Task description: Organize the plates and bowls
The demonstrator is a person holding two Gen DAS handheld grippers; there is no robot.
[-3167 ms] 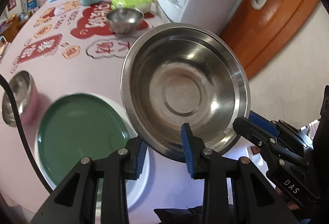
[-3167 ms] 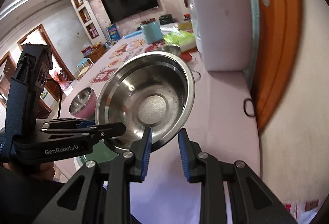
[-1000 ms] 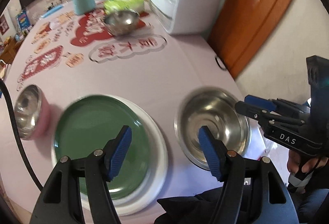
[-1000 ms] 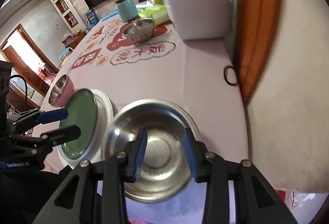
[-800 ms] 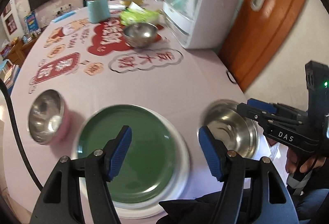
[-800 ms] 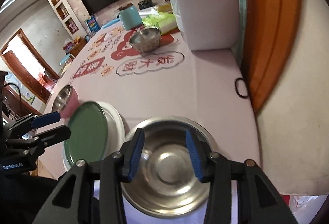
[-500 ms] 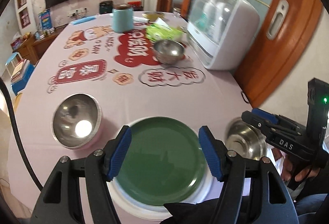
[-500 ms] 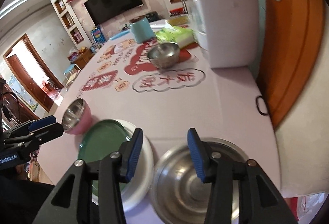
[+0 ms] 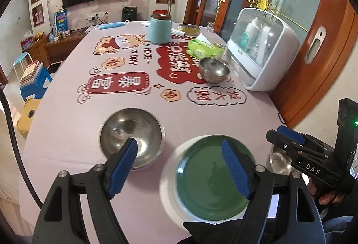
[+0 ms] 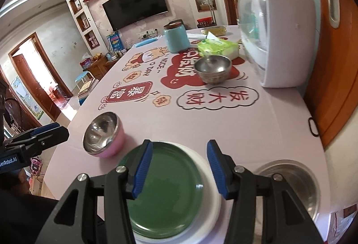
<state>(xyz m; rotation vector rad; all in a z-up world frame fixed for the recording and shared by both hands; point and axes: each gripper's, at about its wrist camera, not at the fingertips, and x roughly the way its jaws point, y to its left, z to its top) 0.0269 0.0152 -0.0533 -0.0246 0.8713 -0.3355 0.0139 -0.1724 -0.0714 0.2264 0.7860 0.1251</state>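
A green plate (image 9: 208, 181) lies on a white plate (image 9: 170, 179) near the table's front edge. My left gripper (image 9: 179, 150) hovers above the table between this stack and a pink-sided steel bowl (image 9: 132, 132); its jaws are opening with nothing between them. My right gripper (image 10: 179, 150) hangs open over the green plate (image 10: 165, 190), holding nothing. To its right the large steel bowl (image 10: 288, 181) rests on the table by the edge. In the left wrist view that bowl (image 9: 276, 157) is half hidden behind the right gripper (image 9: 284, 136). A small steel bowl (image 10: 212, 68) stands far back.
A white cabinet with a clear door (image 9: 261, 51) stands at the back right beside a wooden door (image 9: 317, 58). A teal canister (image 9: 160, 29) and a green tissue pack (image 9: 201, 49) sit at the far end. A black hair tie (image 10: 312, 126) lies near the right edge.
The large steel bowl, earlier held up by both grippers, now rests on the table. Both grippers let go, drew back and swung left. The left jaws widened.
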